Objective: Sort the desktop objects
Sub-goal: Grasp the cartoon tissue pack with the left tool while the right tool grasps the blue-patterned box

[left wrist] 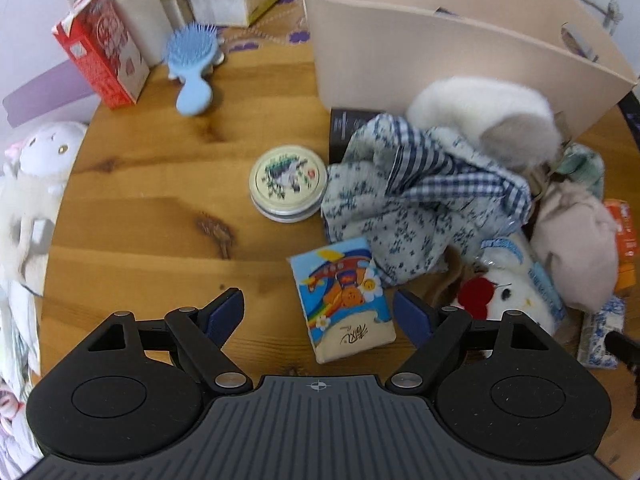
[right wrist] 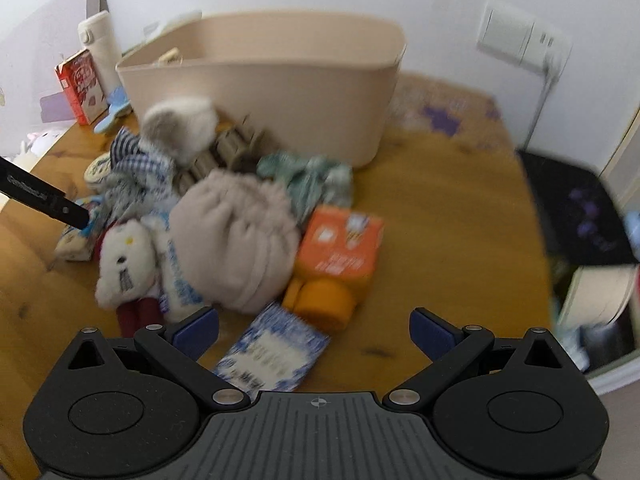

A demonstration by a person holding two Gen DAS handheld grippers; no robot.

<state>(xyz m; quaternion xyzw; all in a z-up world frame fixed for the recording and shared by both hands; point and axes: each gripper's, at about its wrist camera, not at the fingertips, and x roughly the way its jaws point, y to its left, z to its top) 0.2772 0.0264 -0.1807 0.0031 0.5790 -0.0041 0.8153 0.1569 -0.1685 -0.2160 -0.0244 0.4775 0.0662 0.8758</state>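
- The left gripper [left wrist: 319,312] has its jaws apart and holds nothing; it hangs just above a cartoon tissue pack [left wrist: 342,300] on the wooden table [left wrist: 160,208].
- The right gripper [right wrist: 314,330] is also spread wide and empty, near a blue-patterned tissue pack [right wrist: 272,352].
- The beige storage bin [right wrist: 280,92] stands at the far side. Something small shows inside its far left corner; the rest of the inside is hidden.
- Almost everything is still outside: the round tin [left wrist: 287,182], checked cloth [left wrist: 416,196], pink drawstring pouch [right wrist: 236,240], plush doll [right wrist: 124,268], orange box [right wrist: 340,248], blue hairbrush [left wrist: 192,68].
- I judge the sorting is at its beginning, with nearly all of the pile left.
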